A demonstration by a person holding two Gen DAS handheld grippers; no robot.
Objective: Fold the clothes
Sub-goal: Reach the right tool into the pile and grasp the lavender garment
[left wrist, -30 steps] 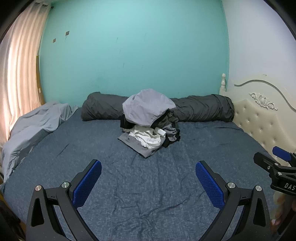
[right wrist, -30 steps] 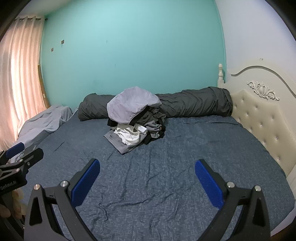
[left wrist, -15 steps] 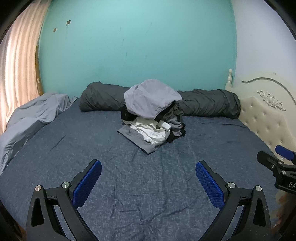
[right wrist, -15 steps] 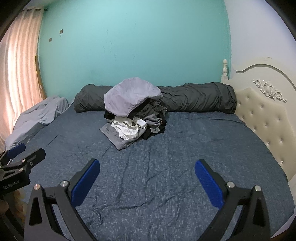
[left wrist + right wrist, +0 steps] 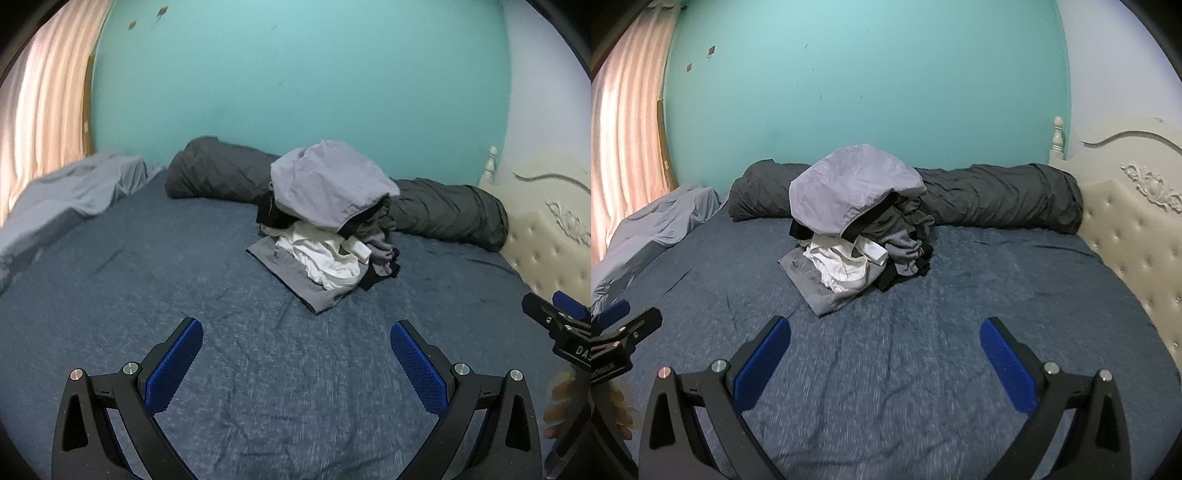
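- Nearest, the left gripper [image 5: 295, 350] and right gripper [image 5: 884, 349] hover over the bed [image 5: 258, 387], jaws wide apart and empty.
- Mid-bed, well ahead, sits the clothes pile [image 5: 857, 229], a light grey garment [image 5: 849, 192] on top.
- Judged step: approach; next, reach forward and pinch that top garment.
- Behind lies a rolled dark duvet [image 5: 997, 195].

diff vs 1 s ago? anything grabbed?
Both grippers advanced over the bed toward the clothes pile, which looms larger in both views. Nothing grabbed: left gripper and right gripper remain open and empty. Pile, rolled dark duvet unchanged.
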